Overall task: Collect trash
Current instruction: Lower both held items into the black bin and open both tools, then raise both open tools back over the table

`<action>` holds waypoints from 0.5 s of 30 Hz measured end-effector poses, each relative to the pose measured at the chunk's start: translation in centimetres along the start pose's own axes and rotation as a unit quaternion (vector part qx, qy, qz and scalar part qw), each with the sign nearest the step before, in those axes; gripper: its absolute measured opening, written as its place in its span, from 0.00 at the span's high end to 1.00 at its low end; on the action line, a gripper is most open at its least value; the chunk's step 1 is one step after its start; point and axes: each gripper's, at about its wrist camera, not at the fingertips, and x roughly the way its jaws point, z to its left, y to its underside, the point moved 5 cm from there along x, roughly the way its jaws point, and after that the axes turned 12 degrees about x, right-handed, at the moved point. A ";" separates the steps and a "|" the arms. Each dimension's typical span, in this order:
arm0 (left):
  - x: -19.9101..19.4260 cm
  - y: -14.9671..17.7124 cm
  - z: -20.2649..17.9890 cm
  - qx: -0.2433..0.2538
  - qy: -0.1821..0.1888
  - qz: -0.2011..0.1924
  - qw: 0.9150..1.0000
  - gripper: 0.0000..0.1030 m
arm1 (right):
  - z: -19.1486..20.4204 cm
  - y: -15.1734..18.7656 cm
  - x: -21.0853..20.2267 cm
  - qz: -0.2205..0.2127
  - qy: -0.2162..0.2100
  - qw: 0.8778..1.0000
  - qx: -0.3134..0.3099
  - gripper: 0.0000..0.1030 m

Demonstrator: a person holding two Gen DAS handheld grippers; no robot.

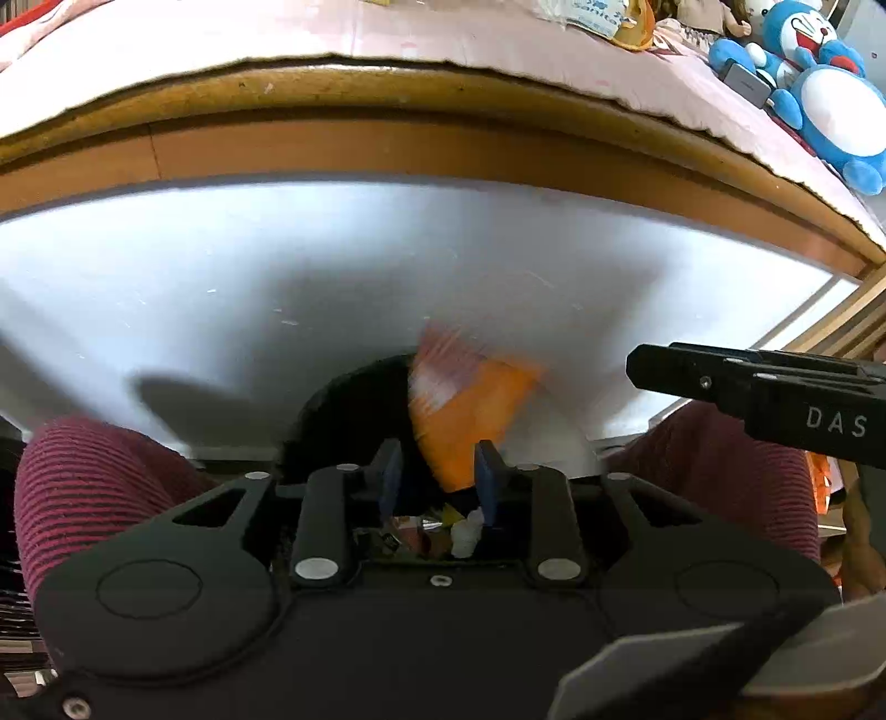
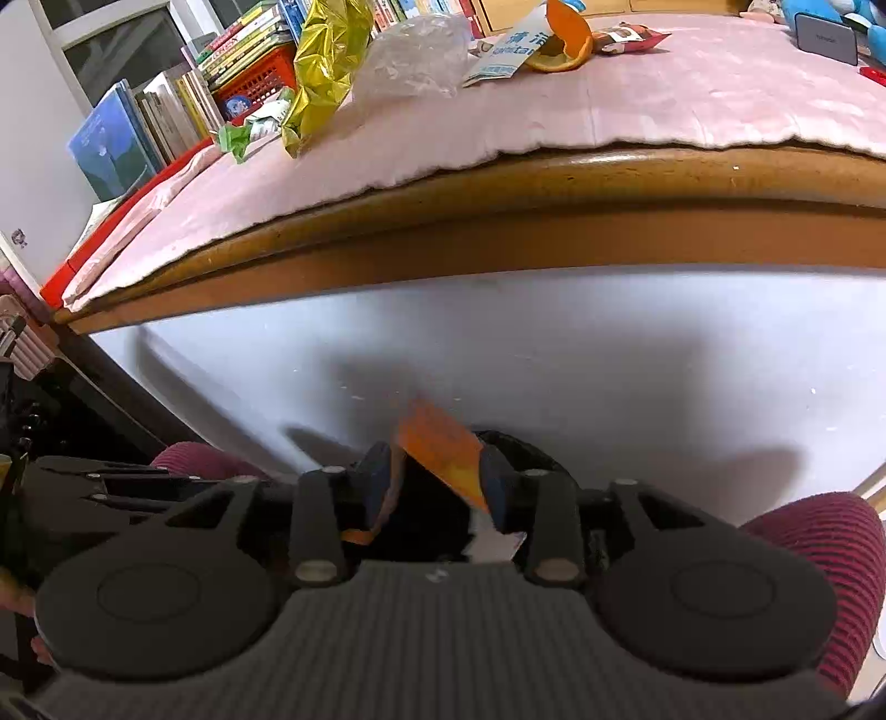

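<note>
A blurred orange wrapper (image 1: 476, 410) hangs over the black bin (image 1: 349, 410) between a person's knees. My left gripper (image 1: 437, 476) points down at it, its blue pads (image 1: 487, 476) apart and not pressing the wrapper. In the right wrist view the same orange wrapper (image 2: 443, 448) lies between the spread fingers of my right gripper (image 2: 437, 484), loose, over the dark bin (image 2: 421, 520). More trash lies on the table: a gold foil bag (image 2: 326, 61), clear plastic (image 2: 415, 50), a green wrapper (image 2: 249, 133), an orange scrap (image 2: 565, 44) and a red packet (image 2: 631, 36).
The wooden table edge (image 1: 387, 144) with its pink cloth (image 2: 609, 99) overhangs the bin, with a white panel (image 1: 249, 277) below it. Knees in maroon striped trousers (image 1: 99, 498) flank the bin. Books (image 2: 166, 122) and a red basket (image 2: 260, 83) stand far left, a blue plush toy (image 1: 819, 88) far right.
</note>
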 end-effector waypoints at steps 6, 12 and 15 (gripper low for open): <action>-0.7 -0.3 0.2 0.000 -0.011 -0.010 1.000 0.66 | 0.0 -0.2 -0.2 -0.003 -0.001 1.000 -0.001 0.43; -2.3 -1.4 0.4 0.002 -0.024 -0.038 0.999 0.58 | 0.6 -0.8 -1.4 -0.018 -0.014 1.000 -0.011 0.40; -4.0 -2.4 0.4 0.010 -0.031 -0.067 0.997 0.52 | 1.2 -1.5 -2.4 -0.033 -0.028 0.999 -0.025 0.38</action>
